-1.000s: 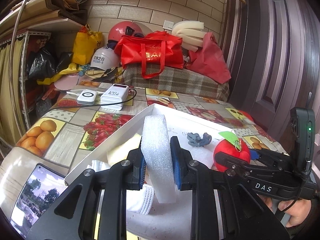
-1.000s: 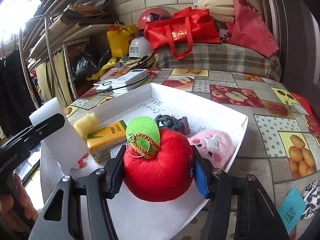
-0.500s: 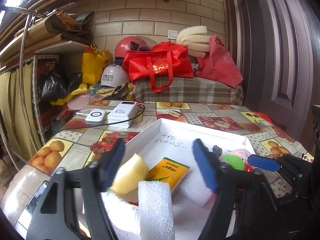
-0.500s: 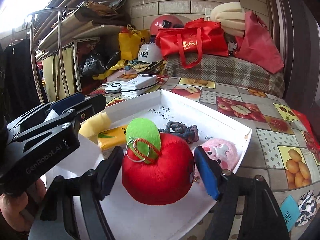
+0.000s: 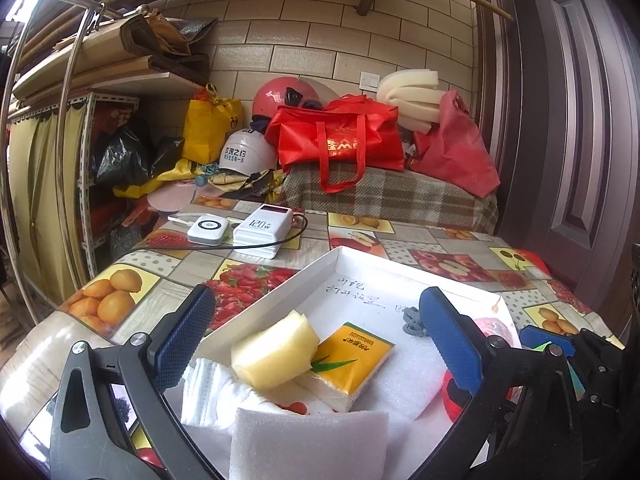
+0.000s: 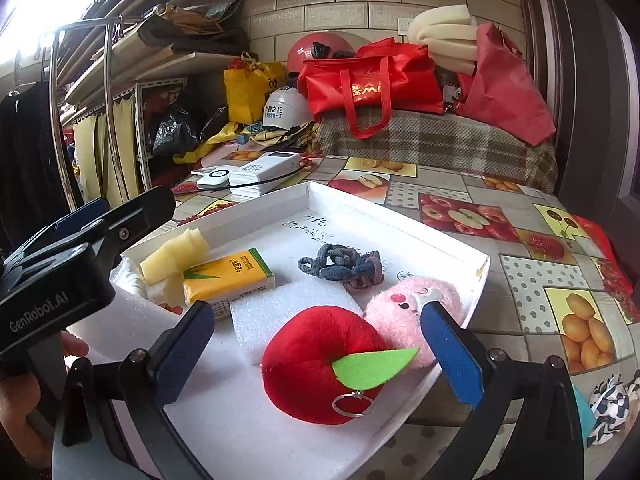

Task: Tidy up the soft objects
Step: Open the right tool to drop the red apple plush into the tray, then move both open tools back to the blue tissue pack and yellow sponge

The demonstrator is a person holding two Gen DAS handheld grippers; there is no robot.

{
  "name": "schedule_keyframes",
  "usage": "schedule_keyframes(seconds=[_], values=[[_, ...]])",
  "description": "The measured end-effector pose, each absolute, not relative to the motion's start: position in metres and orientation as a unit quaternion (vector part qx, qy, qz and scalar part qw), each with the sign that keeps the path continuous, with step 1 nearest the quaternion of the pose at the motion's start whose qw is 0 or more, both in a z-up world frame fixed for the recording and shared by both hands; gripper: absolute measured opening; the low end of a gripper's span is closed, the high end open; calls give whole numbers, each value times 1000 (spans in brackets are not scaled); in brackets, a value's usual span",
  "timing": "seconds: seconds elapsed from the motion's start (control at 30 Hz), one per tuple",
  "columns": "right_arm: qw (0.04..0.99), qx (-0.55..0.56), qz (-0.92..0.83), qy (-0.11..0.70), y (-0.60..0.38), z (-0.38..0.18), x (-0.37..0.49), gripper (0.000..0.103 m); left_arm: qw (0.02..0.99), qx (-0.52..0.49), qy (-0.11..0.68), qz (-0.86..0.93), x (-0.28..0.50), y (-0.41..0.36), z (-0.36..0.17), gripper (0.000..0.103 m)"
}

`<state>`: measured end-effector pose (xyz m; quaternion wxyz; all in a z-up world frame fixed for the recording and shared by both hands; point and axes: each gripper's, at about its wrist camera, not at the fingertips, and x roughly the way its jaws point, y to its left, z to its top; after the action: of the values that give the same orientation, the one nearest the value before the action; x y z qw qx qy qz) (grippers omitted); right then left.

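Observation:
A shallow white tray [image 5: 280, 292] [image 6: 400, 220] lies on the fruit-print table. Inside are a yellow sponge [image 5: 272, 356], a yellow tissue pack [image 5: 352, 360], a white cloth [image 5: 208, 392], grey-blue hair ties [image 6: 340, 266] and a pink plush [image 6: 400, 312]. My left gripper [image 5: 316, 294] stands open over the tray, and a white foam block [image 5: 308, 440] lies loose below it. My right gripper [image 6: 316, 316] has its jaws opening. The red plush apple [image 6: 312, 360] lies on its side between them, clear of both pads.
Two white power banks [image 5: 268, 232] with a black cable sit behind the tray. A phone [image 5: 120, 400] lies at the table's near left edge. Red bags [image 5: 340, 140], helmets and foam pile up at the back. A shelf stands on the left, a door on the right.
My left gripper opened and let go of the white foam block, which dropped into the tray. My right gripper spread off the red apple, and the apple tipped onto its side.

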<state>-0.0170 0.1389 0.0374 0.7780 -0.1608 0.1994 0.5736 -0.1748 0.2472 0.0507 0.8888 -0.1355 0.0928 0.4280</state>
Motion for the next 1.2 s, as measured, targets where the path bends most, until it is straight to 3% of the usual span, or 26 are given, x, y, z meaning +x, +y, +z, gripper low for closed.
schedule_keyframes(seconds=[0.7, 1.2], values=[[799, -133, 560, 173, 125, 43, -18, 103, 895, -95, 98, 425, -168, 223, 56, 103], [829, -90, 538, 126, 92, 51, -24, 103, 894, -149, 84, 415, -182, 212, 53, 103]])
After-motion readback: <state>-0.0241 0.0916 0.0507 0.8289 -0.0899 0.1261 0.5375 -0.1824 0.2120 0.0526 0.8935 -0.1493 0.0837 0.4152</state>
